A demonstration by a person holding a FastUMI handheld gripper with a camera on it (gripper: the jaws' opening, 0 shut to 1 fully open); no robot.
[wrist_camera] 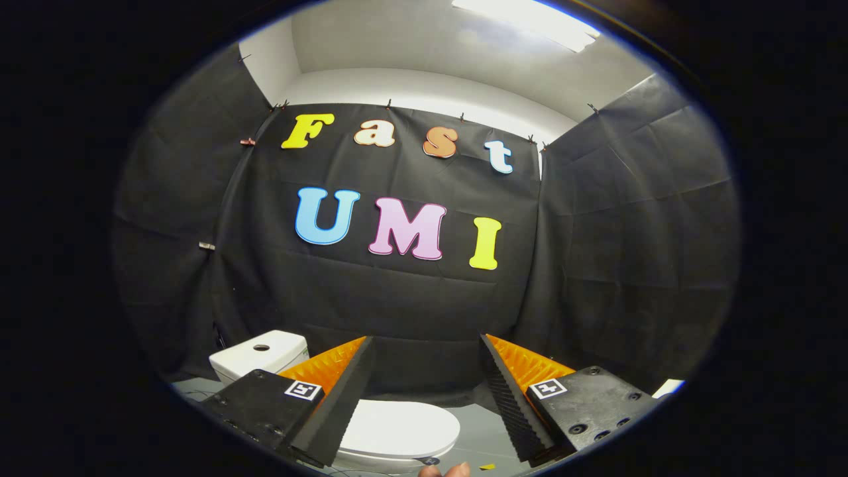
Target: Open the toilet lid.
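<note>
Claw (426,344) agape above 1 lid (404,427)

Grey floor (480,434) under a white toilet (397,430), small yellow scrap (487,467) beside it.

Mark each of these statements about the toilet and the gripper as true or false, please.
1. The toilet lid is down on the bowl. True.
2. The gripper is shut on the lid. False: its fingers stand wide apart, above the lid, touching nothing.
3. The cistern has a round button on its top. True.
4. The lid lies beyond the cistern. False: the lid is nearer, between and below the fingers; the cistern stands behind, by the black cloth wall.
5. A fingertip shows just below the lid. True.
</note>
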